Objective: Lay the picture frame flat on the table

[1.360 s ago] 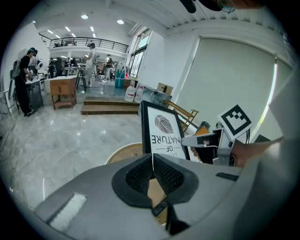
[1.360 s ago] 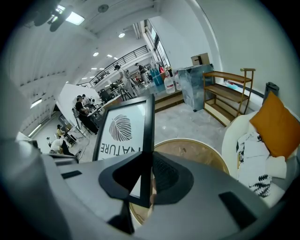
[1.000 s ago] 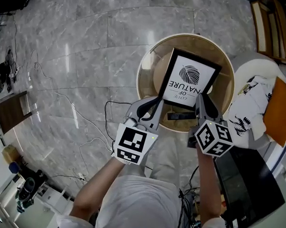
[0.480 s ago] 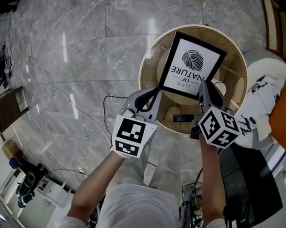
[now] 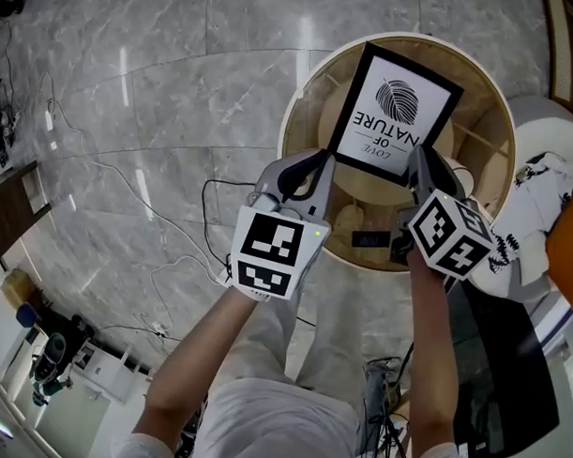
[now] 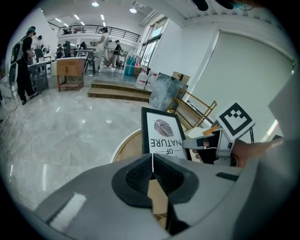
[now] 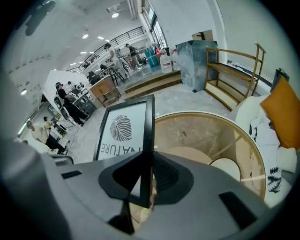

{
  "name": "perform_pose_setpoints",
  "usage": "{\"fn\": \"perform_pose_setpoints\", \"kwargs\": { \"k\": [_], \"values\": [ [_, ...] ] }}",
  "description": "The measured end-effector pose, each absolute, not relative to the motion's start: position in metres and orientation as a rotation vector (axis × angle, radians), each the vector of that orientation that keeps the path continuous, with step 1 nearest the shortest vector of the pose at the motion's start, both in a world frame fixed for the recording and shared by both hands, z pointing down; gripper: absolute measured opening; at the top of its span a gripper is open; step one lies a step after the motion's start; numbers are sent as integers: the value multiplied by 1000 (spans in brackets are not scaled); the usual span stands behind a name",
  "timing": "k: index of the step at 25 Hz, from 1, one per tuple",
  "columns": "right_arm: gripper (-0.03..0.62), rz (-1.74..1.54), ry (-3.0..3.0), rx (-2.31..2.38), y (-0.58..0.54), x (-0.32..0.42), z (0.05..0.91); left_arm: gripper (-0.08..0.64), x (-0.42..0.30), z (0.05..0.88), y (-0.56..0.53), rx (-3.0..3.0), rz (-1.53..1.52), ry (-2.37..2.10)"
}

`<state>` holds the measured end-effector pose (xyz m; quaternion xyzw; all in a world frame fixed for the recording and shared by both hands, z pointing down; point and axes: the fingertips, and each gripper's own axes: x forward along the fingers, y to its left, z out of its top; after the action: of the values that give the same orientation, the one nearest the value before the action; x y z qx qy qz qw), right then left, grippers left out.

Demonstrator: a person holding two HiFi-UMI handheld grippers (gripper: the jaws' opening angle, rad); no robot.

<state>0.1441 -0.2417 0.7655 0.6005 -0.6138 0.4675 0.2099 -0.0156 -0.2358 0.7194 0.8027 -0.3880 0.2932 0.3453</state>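
The picture frame (image 5: 392, 112) is off the flat, tilted over the round glass-topped table (image 5: 285, 129). It sits over the table's middle and far half, with its printed face turned up towards the head camera. It is a black frame around a white print with a leaf-like emblem and the words "LOVE OF NATURE", which read upside down from the person's side. Whether its lower edge touches the glass cannot be told.

The right gripper (image 5: 421, 162) is clenched on the frame at its near right corner. In the right gripper view the black edge runs straight up between the two pads and both press against it.

The left gripper (image 5: 326, 166) is at the frame's near left corner. In the left gripper view its jaws are closed against each other and nothing shows between them. The frame stands just beyond their tips, facing the camera. Whether the tips touch the frame cannot be told.

A small black device (image 5: 369, 238) lies under the glass near the table's near edge, between the two grippers. Off the table's right edge lies a white cushion with black markings (image 5: 529, 201).
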Motion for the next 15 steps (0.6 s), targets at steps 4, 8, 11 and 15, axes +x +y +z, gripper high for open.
{"fn": "perform_pose_setpoints", "kwargs": {
  "k": [4,8,11,15],
  "values": [
    [61,1329,-1670,1666,-243,145,788,9,-16,739,-241,2077,776,-1008],
    [61,1366,-1627,1664,-239,145,814,9,-17,758,-241,2070,790,-1004],
    [61,1381,-1600,1662,-238,144,830,9,-17,772,-239,2065,801,-999],
    [62,1383,-1560,1663,-236,146,845,9,-17,783,-236,2059,809,-999]
  ]
}}
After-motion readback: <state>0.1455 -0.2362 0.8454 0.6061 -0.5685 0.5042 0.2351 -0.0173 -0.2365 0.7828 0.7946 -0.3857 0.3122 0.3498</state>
